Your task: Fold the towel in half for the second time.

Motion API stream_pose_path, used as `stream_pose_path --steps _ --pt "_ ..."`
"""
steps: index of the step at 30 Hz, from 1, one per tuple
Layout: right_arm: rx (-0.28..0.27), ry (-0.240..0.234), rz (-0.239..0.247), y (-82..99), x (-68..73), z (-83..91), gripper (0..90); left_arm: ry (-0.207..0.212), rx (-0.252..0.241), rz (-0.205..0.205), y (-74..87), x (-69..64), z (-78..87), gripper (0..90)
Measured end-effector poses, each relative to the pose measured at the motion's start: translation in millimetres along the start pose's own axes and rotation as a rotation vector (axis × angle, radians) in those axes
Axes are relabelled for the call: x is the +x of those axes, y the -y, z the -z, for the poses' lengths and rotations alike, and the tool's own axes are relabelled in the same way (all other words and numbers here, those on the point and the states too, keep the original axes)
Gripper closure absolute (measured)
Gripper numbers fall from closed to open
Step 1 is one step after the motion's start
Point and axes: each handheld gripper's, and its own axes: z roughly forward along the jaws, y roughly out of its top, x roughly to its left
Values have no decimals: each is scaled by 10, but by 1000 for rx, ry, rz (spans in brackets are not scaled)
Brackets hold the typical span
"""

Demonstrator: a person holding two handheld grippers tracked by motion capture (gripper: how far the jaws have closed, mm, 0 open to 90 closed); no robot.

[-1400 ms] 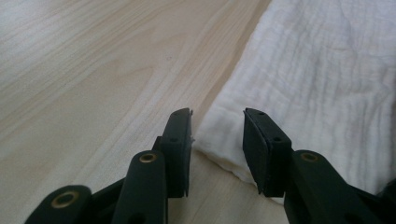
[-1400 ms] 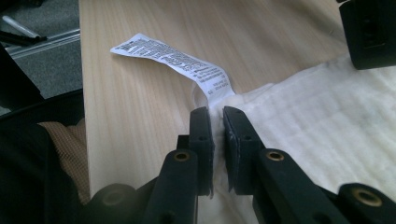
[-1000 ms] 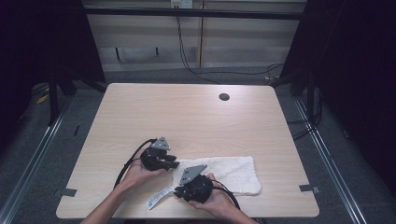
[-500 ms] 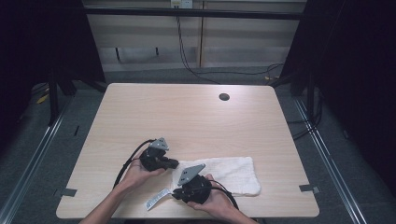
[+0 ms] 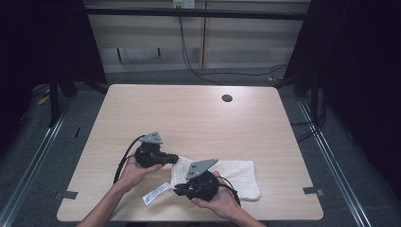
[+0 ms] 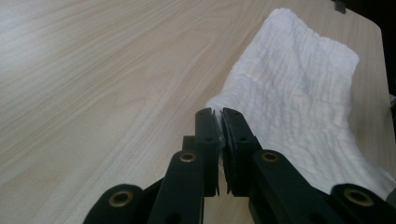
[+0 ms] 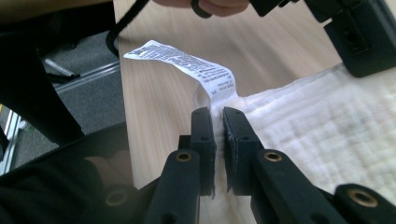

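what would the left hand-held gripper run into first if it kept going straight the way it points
Probably more of the white towel: the left hand-held gripper is already shut on its near corner, and the cloth stretches ahead and to the right. Beyond that lies bare table, though depth is hard to judge.

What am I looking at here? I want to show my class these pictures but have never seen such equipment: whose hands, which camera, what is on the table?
A person sits at a wooden table and holds a two-jaw gripper in each hand. The high view looks down from above; the other two pictures come from cameras riding on the grippers, looking along their black jaws. A white towel lies on the table, with a printed care label at one corner. The left gripper is shut on one towel corner, and the right gripper is shut on the corner by the label.
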Motion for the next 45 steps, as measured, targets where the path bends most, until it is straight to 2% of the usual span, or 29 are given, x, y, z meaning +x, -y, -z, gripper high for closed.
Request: stream_pose_path --steps 5,10,12,15,17,22,27,29,31,33,37,40,45 --pt "-12 -4 -3 -59 -5 10 840 -14 -15 8 -28 1 68 857" --pt "-13 -22 19 -132 2 -38 840 -18 -61 0 -75 -36 208 858" --pt "-16 -31 28 -155 16 -61 841 -24 -58 0 -77 -43 233 858" --pt "-22 -35 27 -198 20 -80 840 -26 -54 17 -56 8 253 858" --pt "-31 -34 26 -234 14 -88 841 -42 -54 19 -42 32 277 858" --pt "-65 -43 16 -337 6 -99 840 -50 -82 41 -29 85 385 859" --pt "-77 -49 19 -455 -8 -148 841 -68 -87 65 6 158 460 859" --pt "-89 -41 29 -506 -4 -165 842 -93 -72 69 13 173 480 859" --pt "-107 -32 34 -567 5 -175 842 -90 -88 87 20 194 508 859" --pt "-117 -39 39 -625 1 -196 843 -97 -96 91 17 214 563 859" --pt "-112 -45 58 -734 14 -239 844 -78 -102 126 33 284 681 858" --pt "-112 -44 72 -810 33 -254 844 -75 -120 135 26 314 781 858" --pt "-172 -67 62 -922 25 -192 844 -83 -184 139 -12 305 991 858"
